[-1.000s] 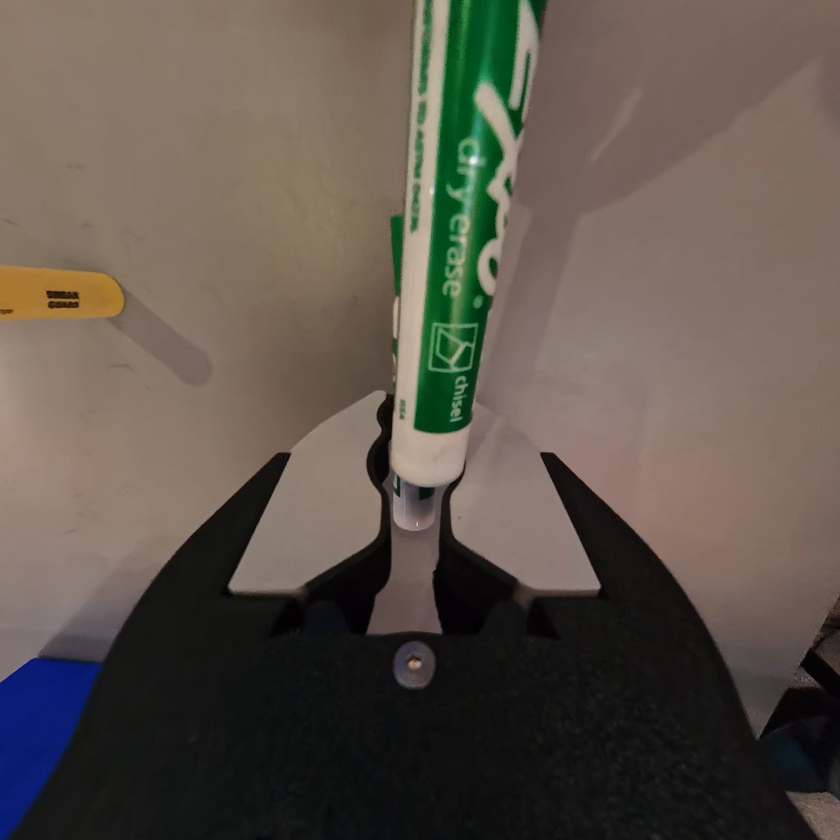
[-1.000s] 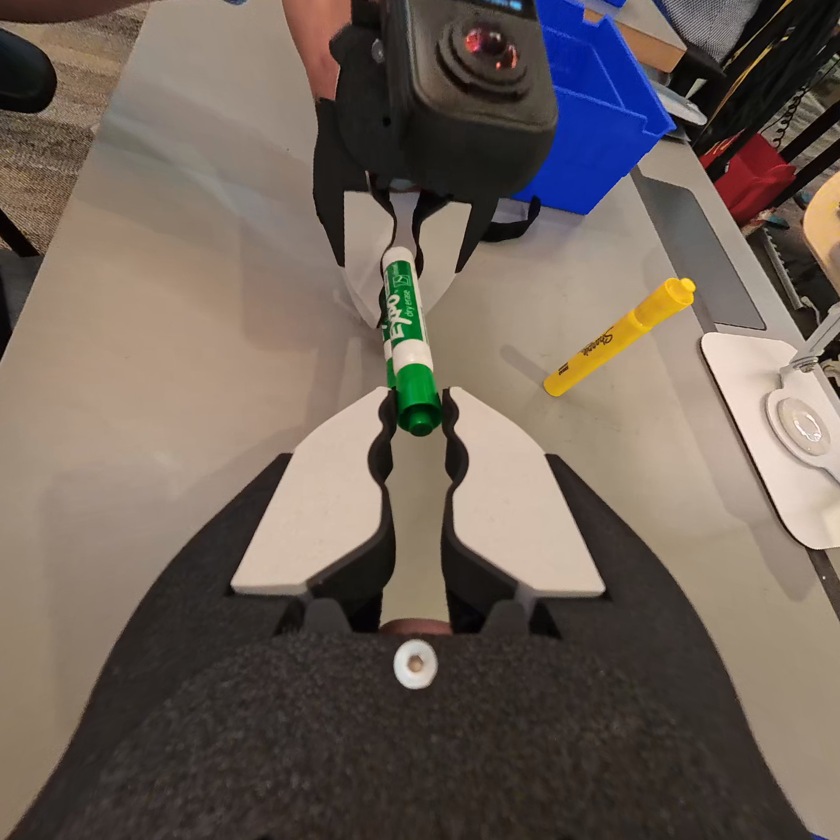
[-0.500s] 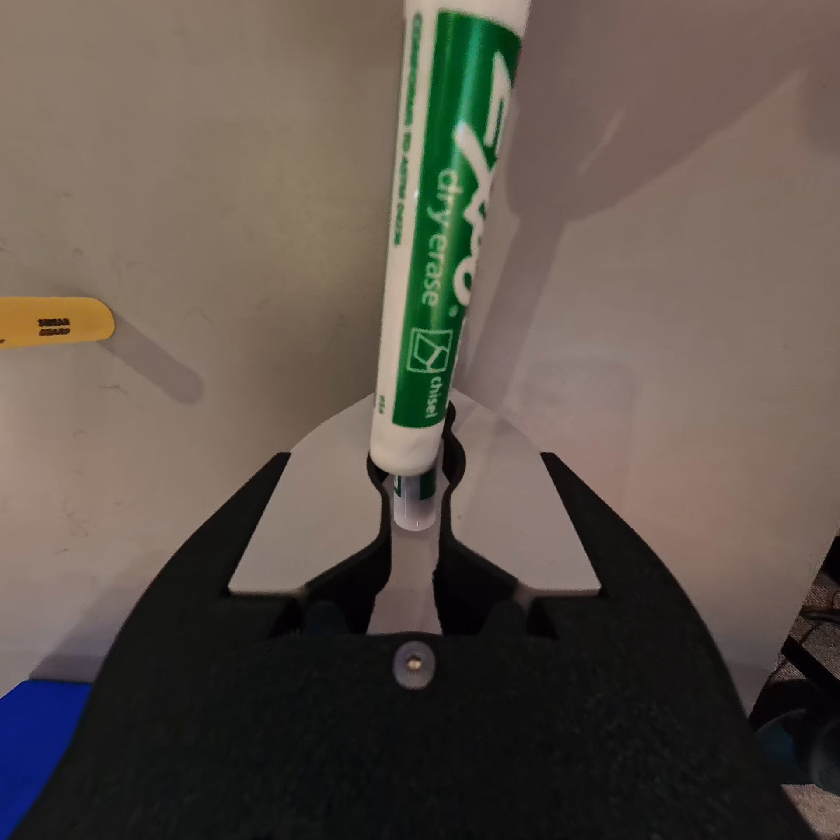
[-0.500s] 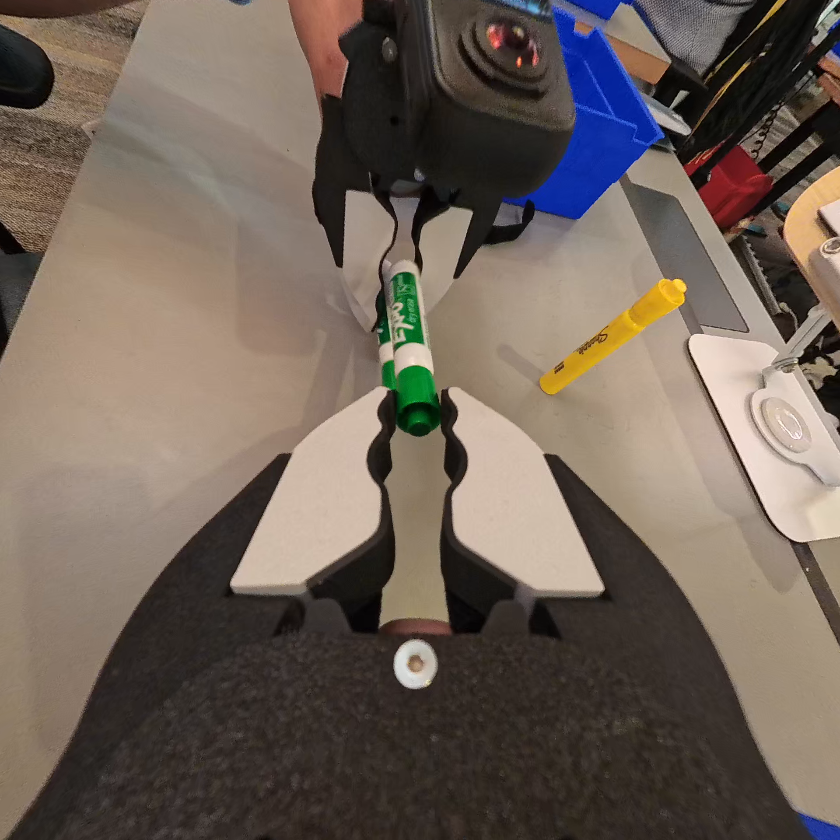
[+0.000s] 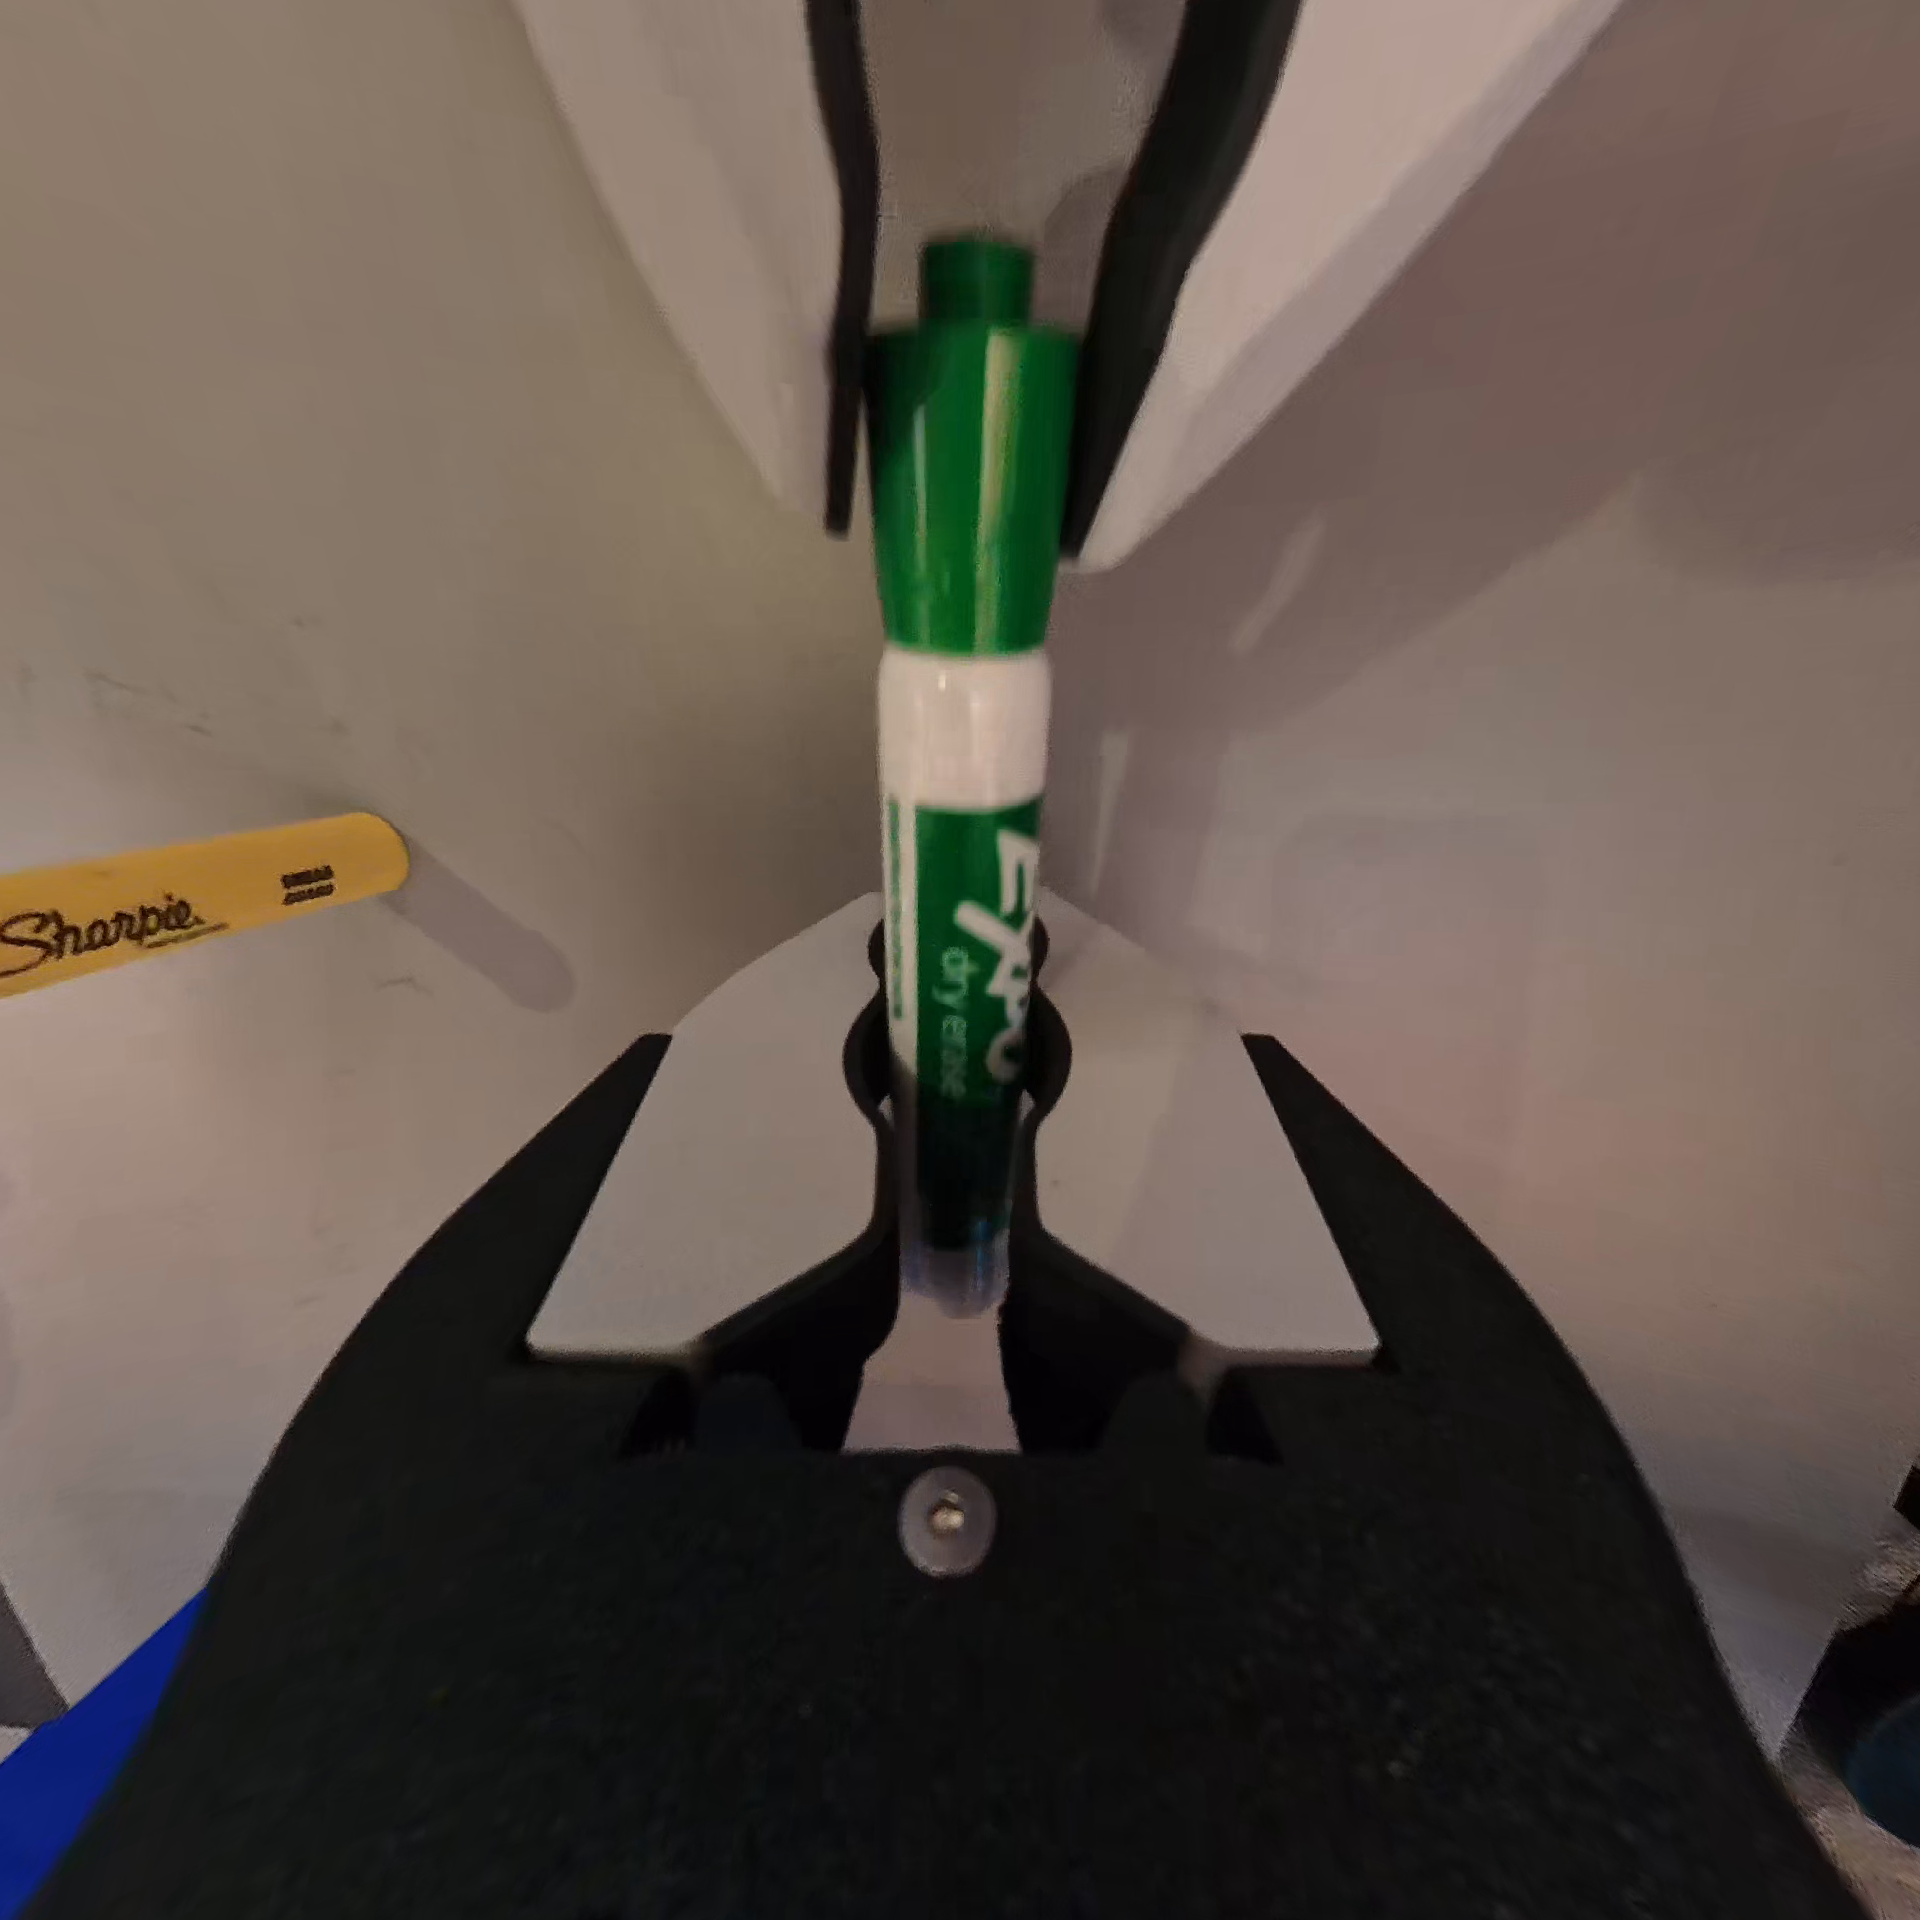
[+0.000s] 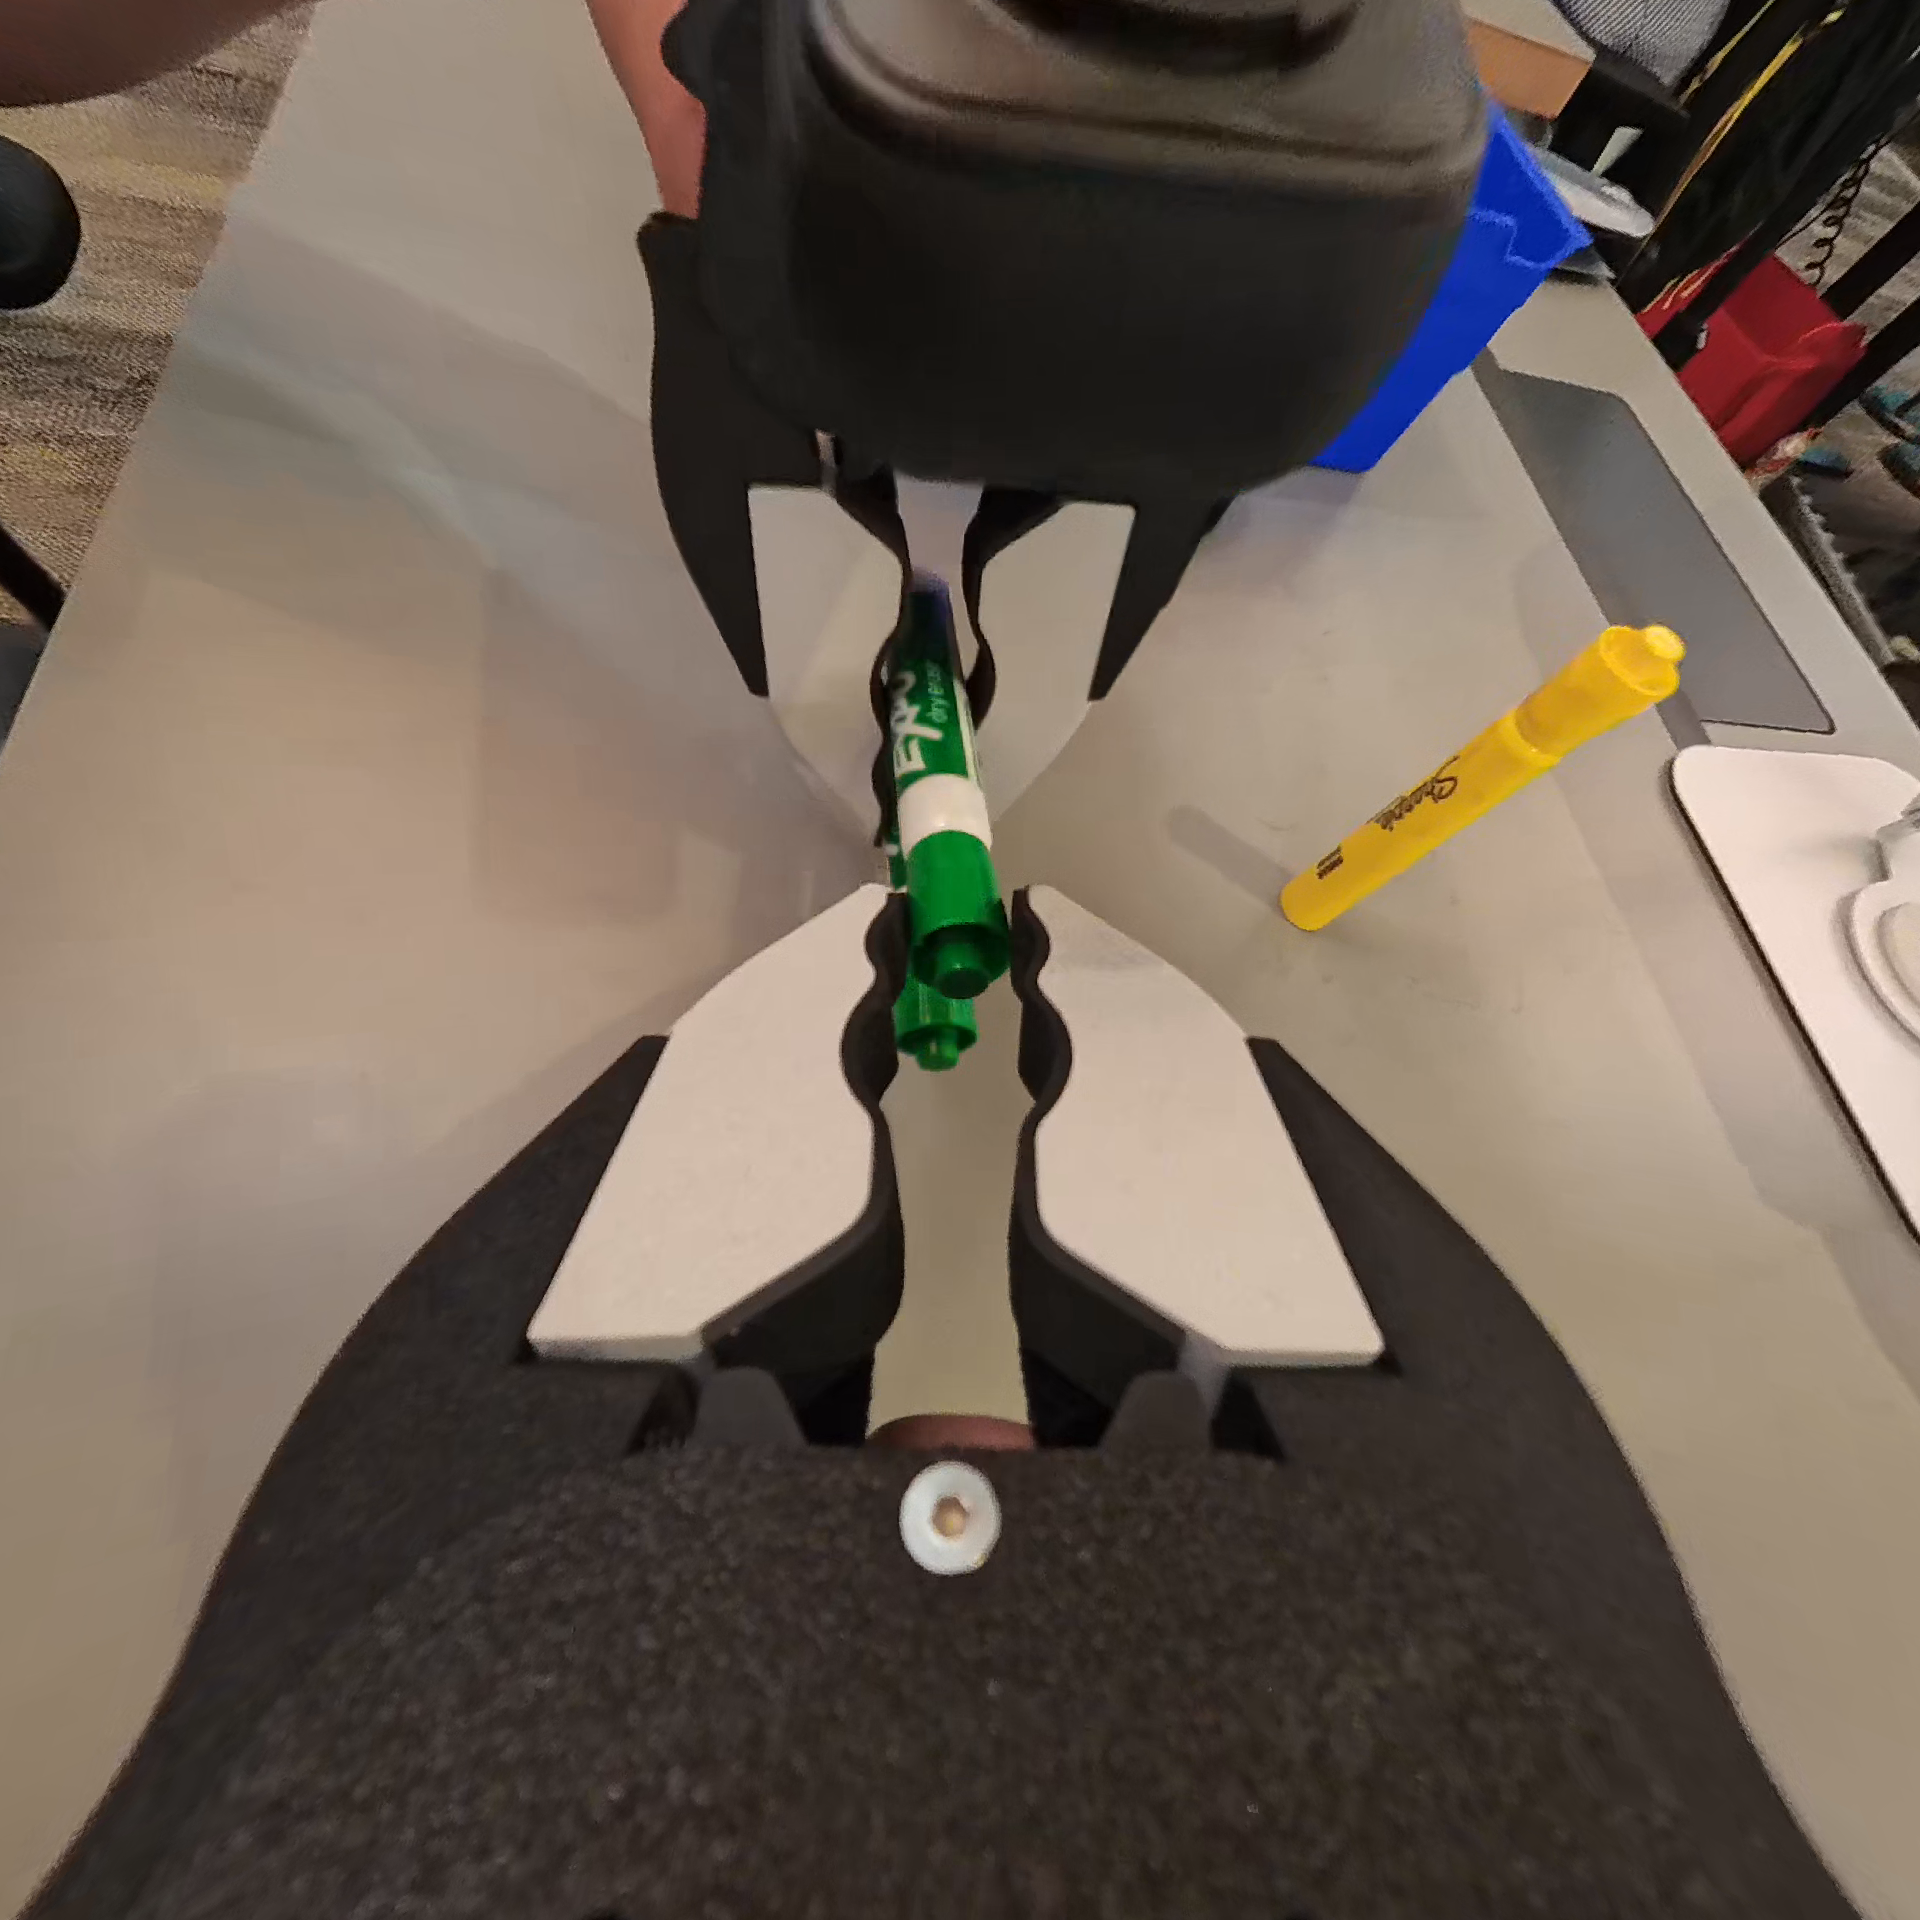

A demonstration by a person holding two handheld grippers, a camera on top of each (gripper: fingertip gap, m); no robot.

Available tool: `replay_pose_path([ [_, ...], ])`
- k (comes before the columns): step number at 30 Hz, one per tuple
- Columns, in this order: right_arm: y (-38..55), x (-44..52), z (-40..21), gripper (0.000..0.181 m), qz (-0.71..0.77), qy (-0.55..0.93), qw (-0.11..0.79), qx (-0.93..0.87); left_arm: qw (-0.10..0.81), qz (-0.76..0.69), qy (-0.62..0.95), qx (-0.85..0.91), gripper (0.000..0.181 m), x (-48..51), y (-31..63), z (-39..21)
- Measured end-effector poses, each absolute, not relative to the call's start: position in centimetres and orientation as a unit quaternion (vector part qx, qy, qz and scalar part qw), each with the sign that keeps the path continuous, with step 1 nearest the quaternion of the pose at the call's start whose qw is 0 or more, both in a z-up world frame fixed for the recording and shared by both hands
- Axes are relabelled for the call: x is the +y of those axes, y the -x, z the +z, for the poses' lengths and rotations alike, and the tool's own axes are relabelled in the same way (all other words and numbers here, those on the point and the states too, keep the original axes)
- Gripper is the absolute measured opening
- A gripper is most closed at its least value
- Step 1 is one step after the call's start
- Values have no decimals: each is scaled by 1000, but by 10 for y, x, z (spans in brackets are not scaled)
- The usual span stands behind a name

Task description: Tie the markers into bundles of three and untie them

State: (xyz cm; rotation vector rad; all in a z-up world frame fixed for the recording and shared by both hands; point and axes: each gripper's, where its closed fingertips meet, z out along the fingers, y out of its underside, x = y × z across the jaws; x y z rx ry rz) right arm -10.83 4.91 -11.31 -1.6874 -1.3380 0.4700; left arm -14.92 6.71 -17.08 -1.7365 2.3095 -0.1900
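Note:
Two green dry-erase markers (image 6: 940, 821) lie stacked, one over the other, held level above the grey table (image 6: 364, 831) between my two facing grippers. My left gripper (image 5: 956, 935) is shut on their barrels; it also shows in the right wrist view (image 6: 935, 769). My right gripper (image 6: 956, 914) is shut on the cap ends, and the lower cap (image 6: 935, 1023) reaches further into it. The left wrist view shows the right gripper (image 5: 966, 530) flanking the top cap (image 5: 971, 468). A yellow highlighter (image 6: 1475, 779) lies loose on the table to the right; it also shows in the left wrist view (image 5: 197, 894).
A blue bin (image 6: 1455, 343) stands behind the left gripper. A white pad (image 6: 1787, 883) with a fixture lies at the table's right edge. A hand (image 6: 665, 114) holds the left gripper. Chairs and red items stand beyond the table. Spacing between my two grippers at the tips: around 7 cm. My left tips are roughly 12 cm from the yellow highlighter (image 6: 1475, 779).
The two grippers have come closer together. The top marker has dropped from a raised tilt to lie level, deeper in the left jaws. The lower cap now shows between the right fingers.

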Motion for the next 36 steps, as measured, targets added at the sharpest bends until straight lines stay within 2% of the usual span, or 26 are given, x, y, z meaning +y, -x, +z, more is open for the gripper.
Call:
replay_pose_path([
  [9, 118, 64, -131, 19, 233, 711, 438, -498, 67, -7, 630, 774, 18, 79, 167, -180],
  [22, 114, 52, -120, 19, 255, 696, 449, -498, 89, -67, 624, 773, 18, 66, 158, -173],
  [36, 108, 50, -129, 19, 245, 709, 429, -503, 67, -46, 627, 775, 18, 66, 166, -187],
])
